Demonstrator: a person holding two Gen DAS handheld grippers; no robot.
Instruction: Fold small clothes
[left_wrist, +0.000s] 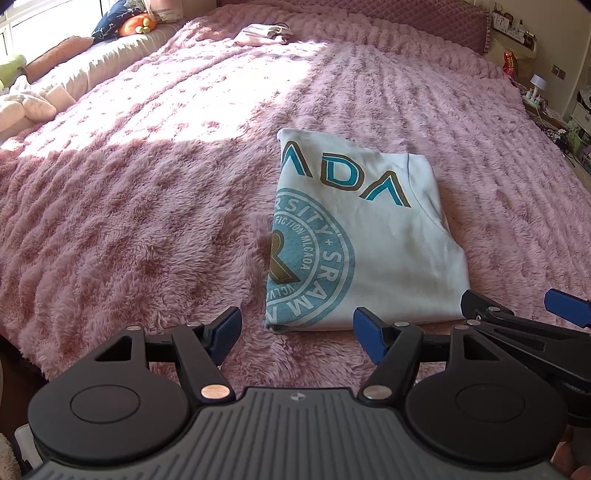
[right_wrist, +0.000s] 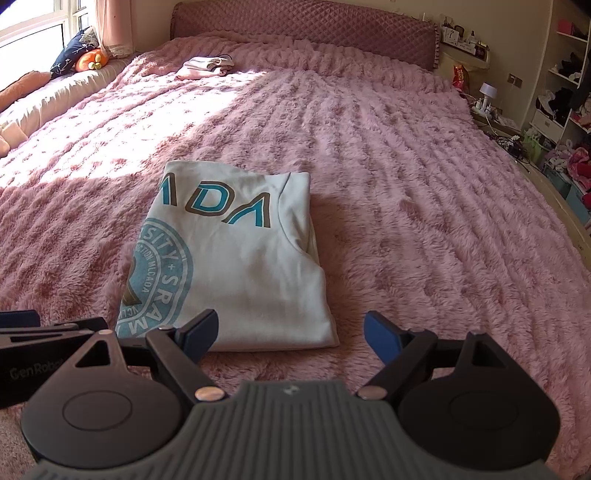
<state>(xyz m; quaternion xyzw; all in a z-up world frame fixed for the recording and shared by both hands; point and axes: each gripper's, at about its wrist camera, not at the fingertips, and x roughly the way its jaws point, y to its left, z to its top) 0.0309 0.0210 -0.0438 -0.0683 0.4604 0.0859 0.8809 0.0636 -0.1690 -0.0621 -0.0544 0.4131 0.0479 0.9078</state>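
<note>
Two grippers hover side by side over the near edge of a pink fluffy blanket (left_wrist: 147, 206) covering a bed. The left gripper (left_wrist: 297, 328) has its blue pads spread wide with nothing between them; the right gripper (right_wrist: 291, 330) is likewise spread and empty. A folded white T-shirt (right_wrist: 236, 258), printed with teal lettering and a round teal emblem, lies flat on the blanket just beyond both sets of fingertips, its near edge close to them and untouched. A small stack of folded clothes (right_wrist: 207, 66) rests far off near the padded headboard (right_wrist: 306, 29). Cushions (left_wrist: 110, 22) line the window side.
</note>
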